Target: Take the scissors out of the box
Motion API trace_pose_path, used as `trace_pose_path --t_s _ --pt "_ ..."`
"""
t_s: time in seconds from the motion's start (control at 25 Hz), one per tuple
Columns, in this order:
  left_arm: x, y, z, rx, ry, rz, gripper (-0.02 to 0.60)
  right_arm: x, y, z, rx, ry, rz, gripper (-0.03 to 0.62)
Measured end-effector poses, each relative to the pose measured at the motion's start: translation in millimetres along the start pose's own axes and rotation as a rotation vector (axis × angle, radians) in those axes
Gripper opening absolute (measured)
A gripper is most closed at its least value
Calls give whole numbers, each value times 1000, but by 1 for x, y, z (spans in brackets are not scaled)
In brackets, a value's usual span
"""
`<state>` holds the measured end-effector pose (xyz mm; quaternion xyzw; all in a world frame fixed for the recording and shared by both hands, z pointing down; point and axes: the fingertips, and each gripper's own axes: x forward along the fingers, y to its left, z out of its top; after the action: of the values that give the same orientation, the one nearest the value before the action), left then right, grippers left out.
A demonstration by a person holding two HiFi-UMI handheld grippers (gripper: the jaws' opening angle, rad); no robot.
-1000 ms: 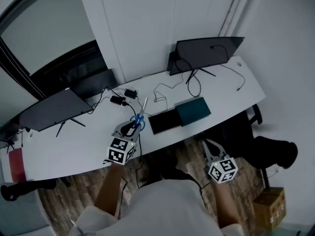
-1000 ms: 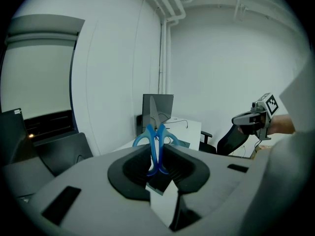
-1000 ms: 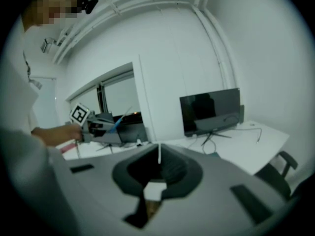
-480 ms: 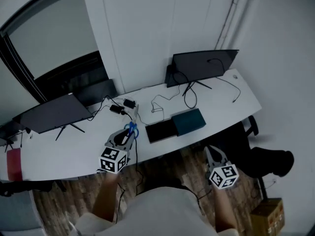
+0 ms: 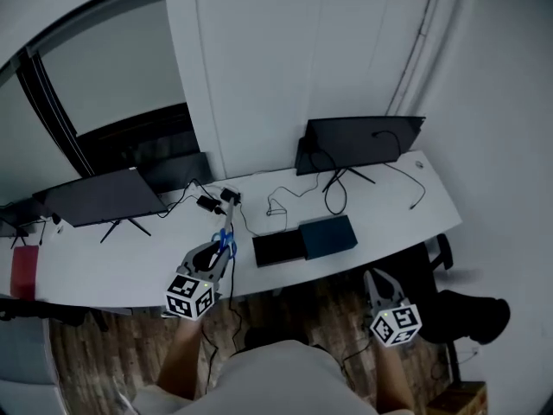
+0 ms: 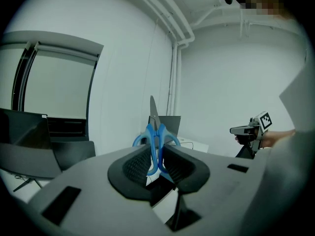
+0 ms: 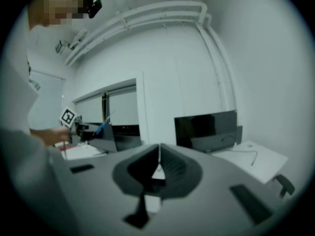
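Right gripper (image 5: 373, 277): jaws pressed together with nothing between them. You hold it off the front edge of the table (image 5: 121, 266), close to your body.
Left gripper (image 6: 156, 155): jaws pinch the blue handles of the scissors (image 6: 155, 134). Both pads bear on the handle loops.
Scissors: held in the air, blades together, tip pointing up and away from you. They are clear of the box (image 5: 278, 248) and well to its left, over the front part of the table.
Box: a dark open tray lying flat, with a teal half (image 5: 328, 235) touching its right side. Nothing can be made out inside the tray.
Far edge: cables (image 5: 276, 204) run along the table in front of a dark monitor (image 5: 359, 141).
Step in hand: removal looks complete, and you are carrying the scissors away.
Next move: choose a bare patch of table away from the cables. Lower the scissors flat, then spread the left jaws. Keep the tip turned away from your right hand.
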<state>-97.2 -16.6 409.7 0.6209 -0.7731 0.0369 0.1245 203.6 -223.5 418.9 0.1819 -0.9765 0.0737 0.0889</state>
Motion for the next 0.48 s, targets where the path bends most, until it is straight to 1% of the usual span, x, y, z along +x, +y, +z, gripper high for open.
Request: trace_pose_path --t_s 0.16,0.48 --pt "-2 -7 0 -17 -11 14 107 -2 -8 6 4 -9 15 34" --pt "-5 -16 -1 -19 -14 32 107 -3 -16 4 10 -6 32 34"
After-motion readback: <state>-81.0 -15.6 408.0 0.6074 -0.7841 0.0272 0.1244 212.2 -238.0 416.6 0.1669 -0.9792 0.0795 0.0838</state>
